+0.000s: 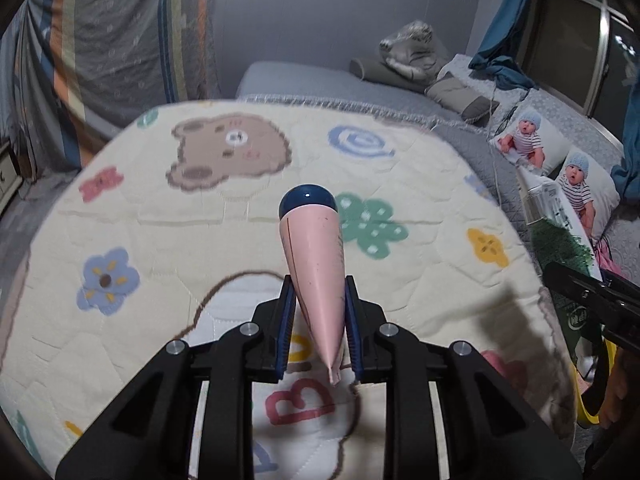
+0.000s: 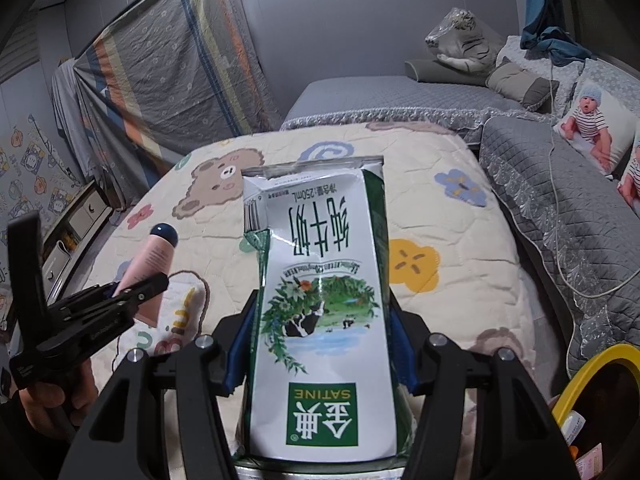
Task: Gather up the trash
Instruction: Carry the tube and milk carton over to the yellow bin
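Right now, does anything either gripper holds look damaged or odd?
Yes. The green-and-white milk carton in the right gripper has a torn, ragged top edge and creased panels. The pink squeeze tube with the dark blue cap in the left gripper looks intact.

Both wrist views look steeply down, close over the bear-print quilt [image 1: 240,220]. Left view sits left of the quilt's centre, right view nearer the yellow bin [image 2: 600,364]. Shared: quilt, grey sofa [image 2: 400,96] beyond.
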